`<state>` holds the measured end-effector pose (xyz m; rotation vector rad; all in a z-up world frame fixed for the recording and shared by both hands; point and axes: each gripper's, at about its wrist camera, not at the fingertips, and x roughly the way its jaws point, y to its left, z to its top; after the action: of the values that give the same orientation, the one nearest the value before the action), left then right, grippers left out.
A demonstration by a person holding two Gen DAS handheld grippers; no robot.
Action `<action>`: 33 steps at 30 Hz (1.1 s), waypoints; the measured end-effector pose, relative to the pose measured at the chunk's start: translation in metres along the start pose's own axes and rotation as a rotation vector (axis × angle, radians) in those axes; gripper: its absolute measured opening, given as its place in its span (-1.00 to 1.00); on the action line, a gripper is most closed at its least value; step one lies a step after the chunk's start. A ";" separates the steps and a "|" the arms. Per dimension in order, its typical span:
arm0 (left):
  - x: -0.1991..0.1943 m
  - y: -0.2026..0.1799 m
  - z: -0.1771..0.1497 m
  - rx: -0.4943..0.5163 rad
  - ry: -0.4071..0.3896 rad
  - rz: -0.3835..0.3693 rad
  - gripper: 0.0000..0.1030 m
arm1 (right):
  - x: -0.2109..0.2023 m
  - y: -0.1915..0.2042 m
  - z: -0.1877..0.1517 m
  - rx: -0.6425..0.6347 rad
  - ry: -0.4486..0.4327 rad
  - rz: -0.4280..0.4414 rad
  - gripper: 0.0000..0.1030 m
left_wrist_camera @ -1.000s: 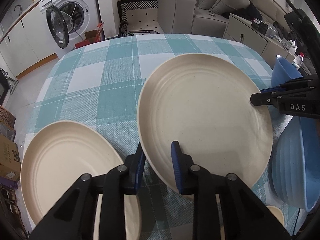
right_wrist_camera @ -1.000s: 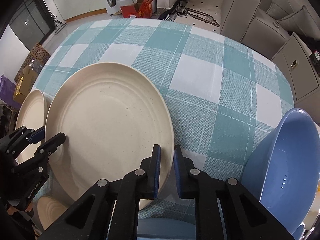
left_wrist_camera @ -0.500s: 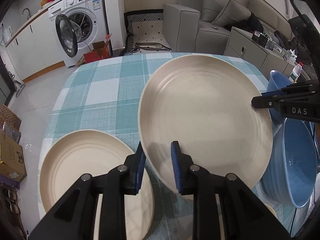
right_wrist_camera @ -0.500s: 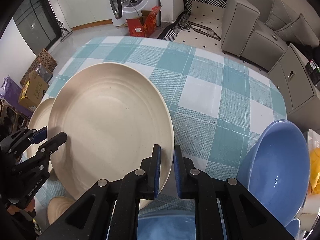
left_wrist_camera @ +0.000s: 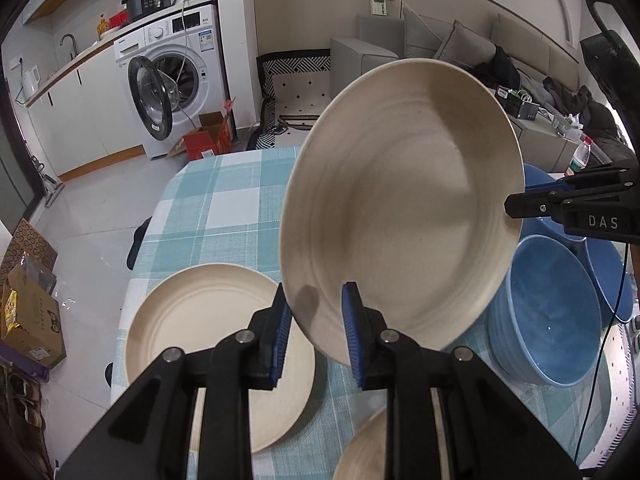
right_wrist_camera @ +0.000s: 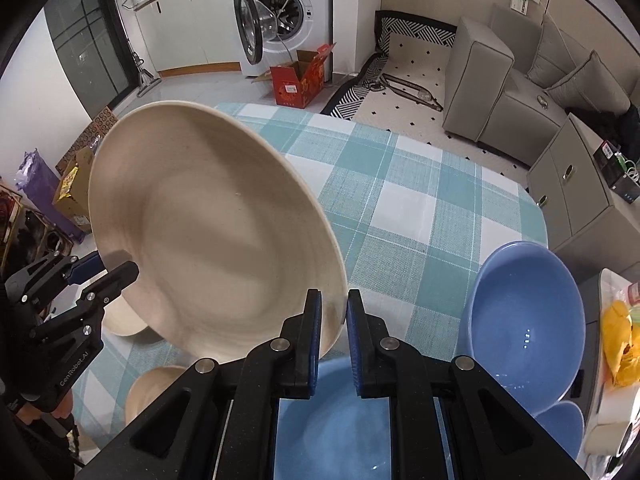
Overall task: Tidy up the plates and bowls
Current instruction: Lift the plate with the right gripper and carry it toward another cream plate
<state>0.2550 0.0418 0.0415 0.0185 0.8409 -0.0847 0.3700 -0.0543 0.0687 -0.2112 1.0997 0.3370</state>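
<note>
I have the large cream plate [left_wrist_camera: 400,208] off the worktop [right_wrist_camera: 400,208], tilted up and carried between both grippers. My left gripper [left_wrist_camera: 316,336] has its jaws drawn narrow and clamped on the plate's near-left rim, one blue pad under the rim and the other on the upper face. My right gripper [right_wrist_camera: 333,332] is pinched nearly closed on the opposite edge, the rim running between its two blue pads. In the left wrist view the right gripper shows at the plate's far right edge, and in the right wrist view the left gripper shows at the plate's lower left. Below the raised plate, a second cream plate [left_wrist_camera: 216,352] lies flat on the teal checked cloth at the left end of the worktop, well apart from the one I hold. A small cream bowl [right_wrist_camera: 154,388] sits near it at the front edge. On the other side stand blue bowls: a ribbed blue bowl [left_wrist_camera: 548,312] just under my right gripper and another blue bowl [right_wrist_camera: 524,320] beside it
</note>
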 end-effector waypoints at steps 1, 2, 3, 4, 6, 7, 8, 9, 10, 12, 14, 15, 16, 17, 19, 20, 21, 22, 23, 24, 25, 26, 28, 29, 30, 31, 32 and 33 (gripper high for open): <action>-0.005 0.000 -0.002 0.001 -0.007 0.002 -0.55 | -0.007 0.002 -0.002 -0.005 -0.009 -0.001 -0.75; -0.010 0.000 -0.003 0.001 -0.013 0.002 -0.55 | -0.012 0.004 -0.004 -0.007 -0.014 0.001 -0.75; -0.014 0.000 -0.005 -0.001 -0.020 0.000 -0.55 | -0.016 0.006 -0.006 -0.011 -0.020 0.002 -0.75; -0.018 0.001 -0.006 -0.003 -0.025 -0.002 -0.55 | -0.023 0.008 -0.009 -0.016 -0.027 0.001 -0.75; -0.025 0.002 -0.009 -0.002 -0.037 -0.002 -0.55 | -0.032 0.012 -0.013 -0.020 -0.039 0.002 -0.75; -0.028 0.002 -0.010 -0.002 -0.042 -0.002 -0.55 | -0.036 0.013 -0.015 -0.022 -0.046 0.004 -0.75; -0.031 0.002 -0.012 -0.001 -0.044 -0.003 -0.55 | -0.039 0.015 -0.017 -0.025 -0.050 0.003 -0.75; -0.034 0.001 -0.014 -0.001 -0.047 -0.002 -0.55 | -0.042 0.017 -0.019 -0.029 -0.051 0.002 -0.75; -0.036 0.002 -0.016 -0.003 -0.049 -0.005 -0.55 | -0.045 0.019 -0.022 -0.032 -0.054 0.002 -0.75; -0.041 0.004 -0.020 -0.010 -0.051 -0.012 -0.55 | -0.049 0.021 -0.027 -0.035 -0.056 0.002 -0.75; -0.046 0.004 -0.025 -0.001 -0.055 -0.003 -0.55 | -0.053 0.024 -0.033 -0.034 -0.060 0.012 -0.75; -0.047 0.003 -0.027 0.001 -0.054 -0.003 -0.55 | -0.055 0.026 -0.037 -0.034 -0.062 0.017 -0.75; -0.050 0.003 -0.030 0.002 -0.055 -0.003 -0.55 | -0.056 0.027 -0.039 -0.036 -0.063 0.017 -0.75; -0.051 0.001 -0.031 0.003 -0.055 -0.002 -0.55 | -0.058 0.028 -0.042 -0.037 -0.068 0.017 -0.75; -0.055 0.001 -0.035 0.006 -0.056 0.000 -0.55 | -0.061 0.031 -0.047 -0.035 -0.076 0.022 -0.75; -0.057 0.001 -0.038 0.005 -0.056 -0.002 -0.55 | -0.063 0.032 -0.050 -0.035 -0.080 0.024 -0.75; -0.059 0.001 -0.040 0.005 -0.058 -0.001 -0.55 | -0.066 0.034 -0.054 -0.038 -0.084 0.024 -0.75; -0.061 0.001 -0.042 0.006 -0.059 0.000 -0.55 | -0.069 0.036 -0.058 -0.041 -0.087 0.026 -0.75; -0.063 0.000 -0.044 0.007 -0.061 0.000 -0.55 | -0.070 0.037 -0.061 -0.044 -0.088 0.026 -0.75; -0.065 -0.001 -0.046 0.008 -0.062 0.001 -0.55 | -0.072 0.038 -0.065 -0.047 -0.090 0.026 -0.75; -0.067 -0.001 -0.049 0.011 -0.064 0.001 -0.55 | -0.074 0.040 -0.069 -0.052 -0.093 0.025 -0.75; -0.069 -0.002 -0.051 0.012 -0.067 0.002 -0.55 | -0.075 0.041 -0.072 -0.054 -0.096 0.025 -0.75; -0.073 -0.003 -0.057 0.016 -0.068 0.006 -0.55 | -0.078 0.043 -0.079 -0.052 -0.097 0.030 -0.75; -0.074 -0.004 -0.059 0.017 -0.066 0.007 -0.55 | -0.079 0.044 -0.082 -0.053 -0.096 0.031 -0.75; -0.075 -0.004 -0.062 0.016 -0.066 0.007 -0.55 | -0.080 0.045 -0.084 -0.053 -0.097 0.030 -0.75; -0.077 -0.004 -0.064 0.016 -0.066 0.007 -0.55 | -0.081 0.045 -0.087 -0.053 -0.097 0.032 -0.75; -0.079 -0.005 -0.067 0.017 -0.067 0.006 -0.55 | -0.083 0.046 -0.090 -0.054 -0.099 0.033 -0.75; -0.079 -0.005 -0.067 0.017 -0.067 0.005 -0.55 | -0.084 0.047 -0.093 -0.055 -0.100 0.034 -0.75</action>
<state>0.1529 0.0456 0.0558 0.0340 0.7731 -0.0873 0.2409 -0.0550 0.1035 -0.2217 0.9968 0.4045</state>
